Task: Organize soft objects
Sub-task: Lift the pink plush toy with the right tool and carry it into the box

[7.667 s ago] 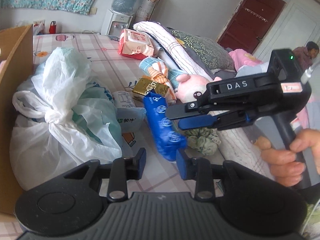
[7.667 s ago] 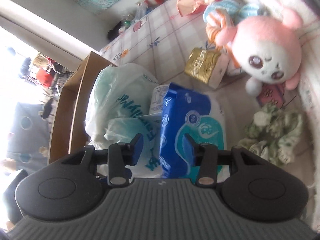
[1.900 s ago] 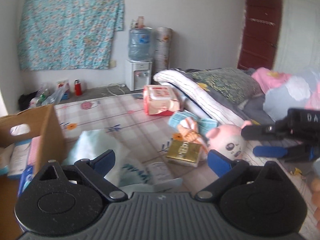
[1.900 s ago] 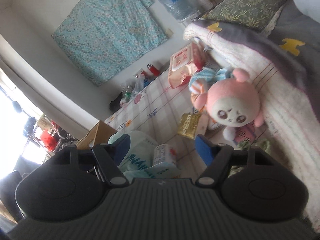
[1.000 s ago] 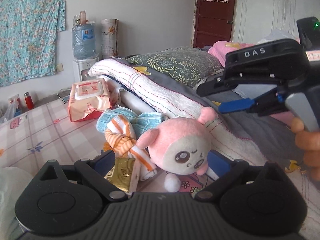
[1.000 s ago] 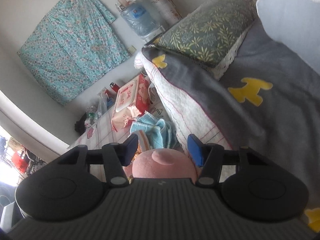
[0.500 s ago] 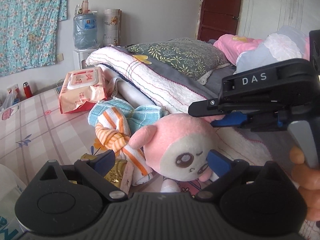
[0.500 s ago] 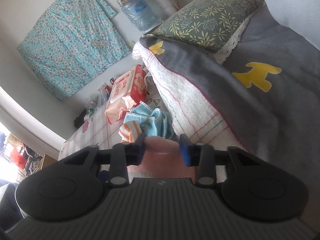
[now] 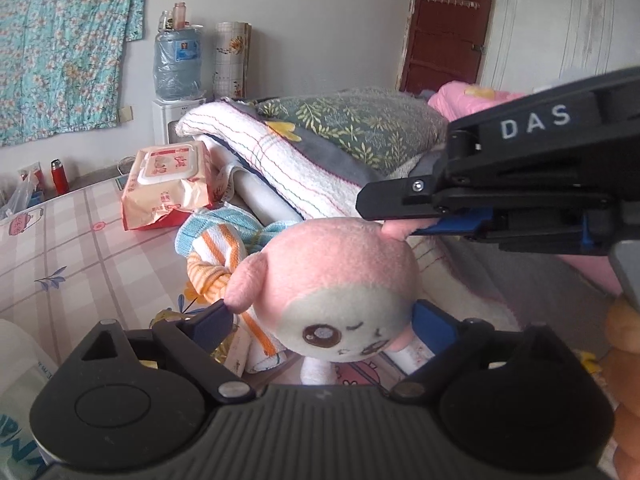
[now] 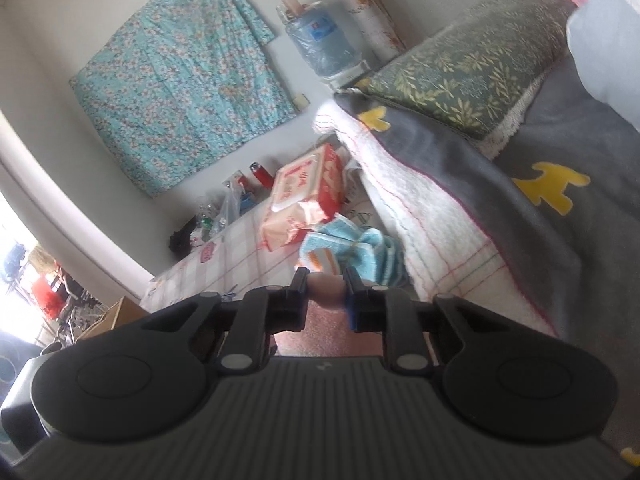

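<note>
The pink plush toy [image 9: 332, 280], low over the bed beside the striped towel [image 9: 224, 248], is pinched by one ear in the right hand-held gripper [image 10: 326, 285]. The left hand-held gripper [image 9: 320, 320] is spread wide around its head; it should be lifted slowly so the ear is not slipped

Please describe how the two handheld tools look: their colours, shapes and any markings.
Both are matte black plastic. Each has a ribbed grey-black body, two round hubs and jointed black fingers with blue pads. The right tool carries white letters "DAS" on its side and a grey handle, held by a bare hand. No cables show.
</note>
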The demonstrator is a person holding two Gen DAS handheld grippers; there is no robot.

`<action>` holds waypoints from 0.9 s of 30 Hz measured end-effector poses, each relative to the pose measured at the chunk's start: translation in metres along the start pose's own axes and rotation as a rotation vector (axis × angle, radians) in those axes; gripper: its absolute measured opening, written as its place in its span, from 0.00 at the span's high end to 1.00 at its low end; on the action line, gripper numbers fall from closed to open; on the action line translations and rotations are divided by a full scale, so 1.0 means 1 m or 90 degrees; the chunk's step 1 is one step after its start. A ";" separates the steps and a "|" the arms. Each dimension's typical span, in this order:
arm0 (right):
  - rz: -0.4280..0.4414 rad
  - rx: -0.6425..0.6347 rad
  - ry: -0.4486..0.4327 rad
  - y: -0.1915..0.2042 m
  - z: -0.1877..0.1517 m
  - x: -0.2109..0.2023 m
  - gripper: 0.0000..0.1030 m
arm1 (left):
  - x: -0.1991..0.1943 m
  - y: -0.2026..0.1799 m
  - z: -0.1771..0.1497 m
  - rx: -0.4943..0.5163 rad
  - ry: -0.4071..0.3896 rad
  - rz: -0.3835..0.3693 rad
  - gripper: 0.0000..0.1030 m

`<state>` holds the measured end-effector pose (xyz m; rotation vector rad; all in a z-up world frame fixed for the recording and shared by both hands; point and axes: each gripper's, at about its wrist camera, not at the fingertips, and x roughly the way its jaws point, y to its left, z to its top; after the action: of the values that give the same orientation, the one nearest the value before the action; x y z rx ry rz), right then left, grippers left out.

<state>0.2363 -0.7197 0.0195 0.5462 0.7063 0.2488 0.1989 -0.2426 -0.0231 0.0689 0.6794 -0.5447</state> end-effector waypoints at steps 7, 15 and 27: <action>0.048 -0.053 -0.021 0.056 0.004 -0.037 0.84 | -0.059 0.014 0.009 -0.047 -0.059 0.006 0.06; 0.132 -0.173 -0.041 0.171 0.001 -0.059 0.84 | -0.145 0.064 0.019 -0.116 -0.157 0.050 0.06; 0.348 -0.217 0.161 0.366 -0.065 0.013 0.84 | -0.286 0.196 -0.032 -0.226 -0.174 0.275 0.06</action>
<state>0.1897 -0.3850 0.1738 0.3733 0.7276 0.9438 0.0937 0.0639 0.1052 -0.1862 0.4649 -0.0107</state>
